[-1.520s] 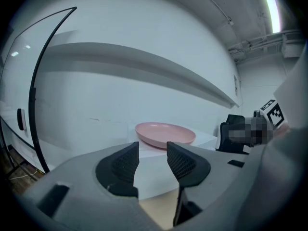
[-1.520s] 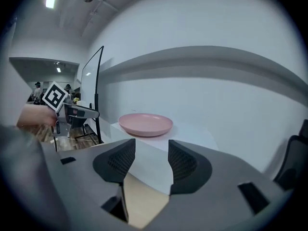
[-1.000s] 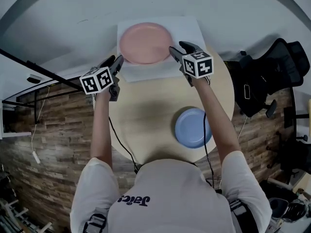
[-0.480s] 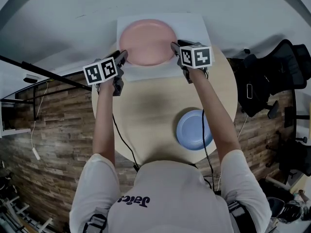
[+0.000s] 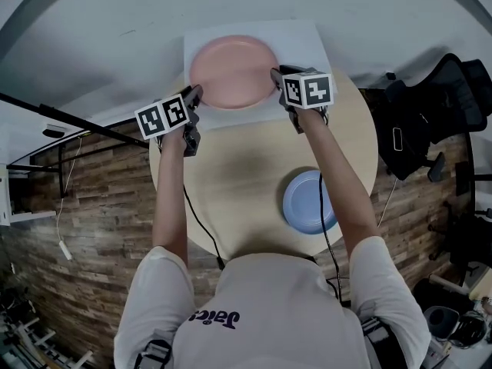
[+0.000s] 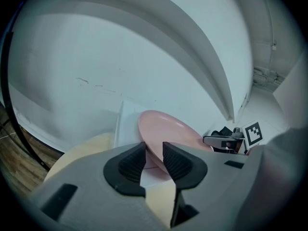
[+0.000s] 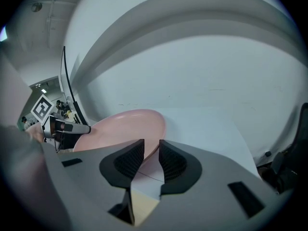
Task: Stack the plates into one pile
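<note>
A pink plate [image 5: 233, 71] lies on a white mat [image 5: 307, 41] at the far side of the round table [image 5: 238, 167]. A blue plate [image 5: 307, 202] sits alone on the near right. My left gripper [image 5: 196, 92] is at the pink plate's left rim and my right gripper [image 5: 275, 75] at its right rim. In the left gripper view the pink plate [image 6: 168, 134] runs its rim between the closing jaws of the left gripper [image 6: 154, 155]; a gap still shows. In the right gripper view the pink plate [image 7: 120, 126] likewise enters the closing right gripper [image 7: 151, 153].
A black office chair [image 5: 430, 121] stands to the right of the table. A thin black rod [image 5: 69, 118] crosses at the left above the wooden floor. A white wall rises just behind the mat.
Both grippers have come down and inward onto opposite sides of the pink plate's rim, and their jaws have narrowed around it. The blue plate has not moved.
</note>
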`<state>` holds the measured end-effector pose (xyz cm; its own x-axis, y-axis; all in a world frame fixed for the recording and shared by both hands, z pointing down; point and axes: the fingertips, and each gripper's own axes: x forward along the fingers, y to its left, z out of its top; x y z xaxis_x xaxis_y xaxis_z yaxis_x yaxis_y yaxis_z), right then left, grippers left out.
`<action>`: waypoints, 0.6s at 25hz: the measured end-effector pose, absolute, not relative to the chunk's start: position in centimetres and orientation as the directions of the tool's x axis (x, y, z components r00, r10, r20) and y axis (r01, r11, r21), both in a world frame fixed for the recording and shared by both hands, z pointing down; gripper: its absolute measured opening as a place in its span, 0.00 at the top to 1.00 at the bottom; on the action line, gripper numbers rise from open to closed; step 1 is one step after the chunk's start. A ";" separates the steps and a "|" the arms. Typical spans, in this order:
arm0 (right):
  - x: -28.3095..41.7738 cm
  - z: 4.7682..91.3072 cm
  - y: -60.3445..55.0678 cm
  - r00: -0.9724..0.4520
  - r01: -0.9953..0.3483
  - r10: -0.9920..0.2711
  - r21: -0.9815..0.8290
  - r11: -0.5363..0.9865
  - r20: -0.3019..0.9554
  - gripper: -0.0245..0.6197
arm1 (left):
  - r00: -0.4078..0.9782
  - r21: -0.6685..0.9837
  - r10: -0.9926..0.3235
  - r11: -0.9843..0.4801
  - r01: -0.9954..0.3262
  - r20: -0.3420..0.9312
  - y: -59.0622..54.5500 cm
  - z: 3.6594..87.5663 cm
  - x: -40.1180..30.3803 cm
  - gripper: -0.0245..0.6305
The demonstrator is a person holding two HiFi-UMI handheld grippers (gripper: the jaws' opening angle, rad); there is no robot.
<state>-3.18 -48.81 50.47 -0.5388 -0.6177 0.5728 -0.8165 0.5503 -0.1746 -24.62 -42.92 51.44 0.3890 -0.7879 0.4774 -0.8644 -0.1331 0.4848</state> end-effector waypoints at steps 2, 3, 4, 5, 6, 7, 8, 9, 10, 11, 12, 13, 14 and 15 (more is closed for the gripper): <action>-2.9 50.4 -47.9 -0.538 -0.819 -0.620 -0.178 0.546 0.572 0.81 | 0.387 0.491 -0.791 -0.127 -0.862 0.474 -42.1 51.3 -24.4 0.79; -2.6 50.4 -47.5 -0.534 -0.822 -0.623 -0.177 0.542 0.571 0.81 | 0.386 0.491 -0.793 -0.127 -0.862 0.472 -41.7 51.2 -24.2 0.79; -2.4 50.3 -47.0 -0.530 -0.825 -0.628 -0.176 0.537 0.569 0.81 | 0.386 0.491 -0.794 -0.128 -0.861 0.469 -41.3 51.0 -23.9 0.79; -2.0 50.2 -46.4 -0.527 -0.828 -0.634 -0.176 0.532 0.566 0.81 | 0.386 0.492 -0.796 -0.130 -0.861 0.465 -40.9 50.8 -23.6 0.79; -1.7 50.0 -45.8 -0.525 -0.832 -0.639 -0.179 0.526 0.562 0.81 | 0.388 0.492 -0.798 -0.133 -0.860 0.461 -40.4 50.5 -23.3 0.79; -1.3 49.9 -45.2 -0.523 -0.835 -0.645 -0.183 0.519 0.558 0.81 | 0.391 0.493 -0.799 -0.138 -0.859 0.457 -39.9 50.3 -23.0 0.80; -0.9 49.8 -44.6 -0.521 -0.839 -0.650 -0.189 0.511 0.554 0.81 | 0.395 0.493 -0.799 -0.143 -0.858 0.454 -39.4 50.0 -22.7 0.80; -0.5 49.7 -43.9 -0.519 -0.842 -0.655 -0.196 0.503 0.549 0.81 | 0.399 0.494 -0.799 -0.150 -0.857 0.451 -38.8 49.8 -22.3 0.80; -0.1 49.6 -43.2 -0.517 -0.845 -0.661 -0.203 0.495 0.544 0.81 | 0.404 0.494 -0.798 -0.156 -0.855 0.448 -38.3 49.7 -21.9 0.80; 0.4 49.5 -42.5 -0.516 -0.848 -0.667 -0.208 0.488 0.537 0.81 | 0.409 0.495 -0.797 -0.162 -0.854 0.445 -37.7 49.5 -21.5 0.80; 0.9 49.4 -41.9 -0.513 -0.851 -0.674 -0.210 0.482 0.531 0.81 | 0.414 0.495 -0.796 -0.169 -0.852 0.442 -37.2 49.4 -21.1 0.80; 1.5 49.3 -41.1 -0.509 -0.854 -0.681 -0.208 0.477 0.527 0.82 | 0.421 0.494 -0.794 -0.178 -0.851 0.438 -36.7 49.4 -20.5 0.80; 2.1 49.3 -40.4 -0.501 -0.859 -0.689 -0.204 0.469 0.524 0.82 | 0.429 0.490 -0.791 -0.190 -0.850 0.436 -36.2 49.3 -20.0 0.80; 2.8 49.3 -39.6 -0.491 -0.865 -0.697 -0.201 0.459 0.522 0.82 | 0.438 0.486 -0.787 -0.205 -0.850 0.435 -35.7 49.2 -19.3 0.80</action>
<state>2.79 -39.57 49.27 -0.4912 -0.6971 0.5223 -0.8653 0.4590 -0.2012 -19.34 -35.70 49.22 0.4378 -0.7870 0.4347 -0.8499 -0.2046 0.4856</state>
